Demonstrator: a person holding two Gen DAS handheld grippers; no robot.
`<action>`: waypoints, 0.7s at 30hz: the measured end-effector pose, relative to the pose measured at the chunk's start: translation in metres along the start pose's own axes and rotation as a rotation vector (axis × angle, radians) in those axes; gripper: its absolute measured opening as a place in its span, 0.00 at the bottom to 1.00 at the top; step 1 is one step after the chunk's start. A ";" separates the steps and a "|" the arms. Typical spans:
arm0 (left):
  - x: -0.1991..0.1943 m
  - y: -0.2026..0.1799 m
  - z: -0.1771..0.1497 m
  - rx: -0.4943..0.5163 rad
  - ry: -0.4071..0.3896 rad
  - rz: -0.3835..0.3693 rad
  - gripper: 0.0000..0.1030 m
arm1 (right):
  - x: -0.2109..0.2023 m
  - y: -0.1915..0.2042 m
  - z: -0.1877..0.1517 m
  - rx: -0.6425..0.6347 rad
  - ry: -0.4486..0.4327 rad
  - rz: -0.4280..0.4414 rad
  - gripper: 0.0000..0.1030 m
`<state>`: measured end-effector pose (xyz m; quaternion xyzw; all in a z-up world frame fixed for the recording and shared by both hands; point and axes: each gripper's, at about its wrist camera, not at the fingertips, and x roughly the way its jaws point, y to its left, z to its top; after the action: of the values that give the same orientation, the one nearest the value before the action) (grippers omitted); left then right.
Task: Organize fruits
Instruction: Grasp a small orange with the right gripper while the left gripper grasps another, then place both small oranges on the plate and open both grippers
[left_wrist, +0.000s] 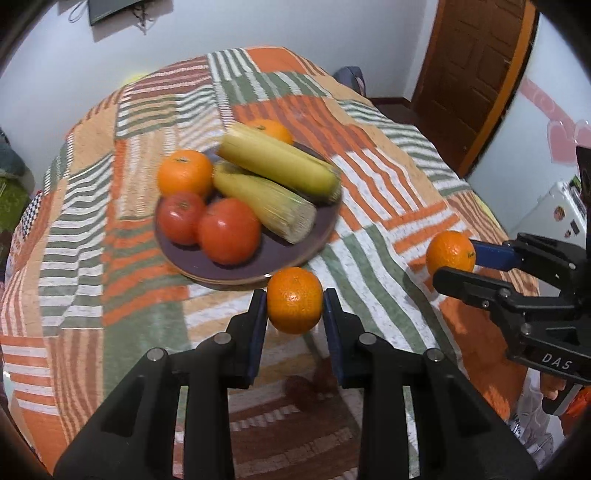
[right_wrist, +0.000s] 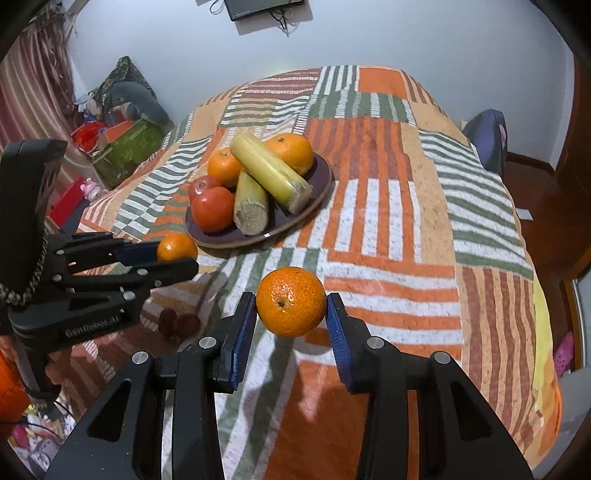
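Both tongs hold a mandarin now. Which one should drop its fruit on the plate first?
Left, probably. The left tongs hold their mandarin right at the plate rim; the right tongs with their mandarin sit farther back.

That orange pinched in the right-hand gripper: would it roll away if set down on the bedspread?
Probably a little: the orange looks round, so it could roll. The bedspread looks soft and nubbly, which should slow it. Its dimpled peel likely gives the right gripper decent grip.

Two oranges (left_wrist: 294, 300) (right_wrist: 290, 301) held aloft, plate (right_wrist: 321, 188) with oranges, tomatoes (left_wrist: 229, 230), corn cobs (left_wrist: 279, 164)
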<state>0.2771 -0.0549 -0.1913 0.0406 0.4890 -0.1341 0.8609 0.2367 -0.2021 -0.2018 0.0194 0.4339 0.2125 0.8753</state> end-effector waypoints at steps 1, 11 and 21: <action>-0.002 0.004 0.002 -0.005 -0.004 0.007 0.29 | 0.000 0.002 0.002 -0.004 -0.003 0.001 0.35; -0.011 0.054 0.011 -0.070 -0.040 0.055 0.29 | 0.019 0.022 0.026 -0.052 0.001 0.011 0.35; -0.008 0.085 0.030 -0.101 -0.077 0.056 0.29 | 0.041 0.035 0.052 -0.078 -0.008 0.026 0.35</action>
<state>0.3212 0.0222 -0.1744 0.0053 0.4604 -0.0867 0.8835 0.2863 -0.1463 -0.1922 -0.0082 0.4218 0.2405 0.8742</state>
